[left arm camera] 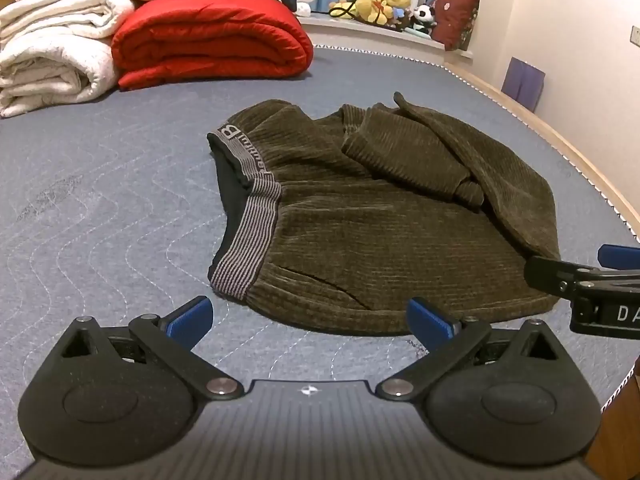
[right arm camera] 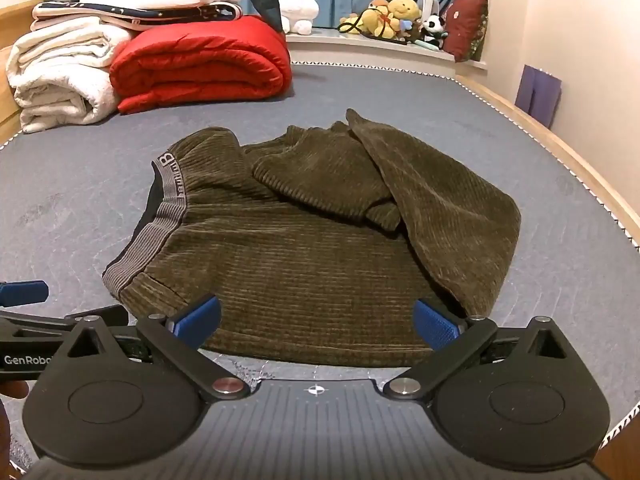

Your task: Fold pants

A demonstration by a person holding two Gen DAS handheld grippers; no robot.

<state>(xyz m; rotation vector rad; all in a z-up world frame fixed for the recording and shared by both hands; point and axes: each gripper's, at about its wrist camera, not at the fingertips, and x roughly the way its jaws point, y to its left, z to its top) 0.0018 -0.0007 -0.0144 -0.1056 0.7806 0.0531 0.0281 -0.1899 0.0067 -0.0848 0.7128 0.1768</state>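
On bed (left arm camera: 100,200), crumpled pants (left arm camera: 380,240)

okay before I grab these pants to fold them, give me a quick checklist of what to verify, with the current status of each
1. Left gripper open and holding nothing: ok.
2. Right gripper open and holding nothing: ok.
3. Pants lie flat: not ok, the legs are bunched and folded over the seat on the far right.
4. Waistband in view and free to grab: ok, it faces left with its striped band showing.
5. Near edge of the pants within both grippers' line: ok, it lies just ahead of both sets of fingers.
6. Bed around the pants free of clutter: ok, the red quilt and white blankets sit well behind.
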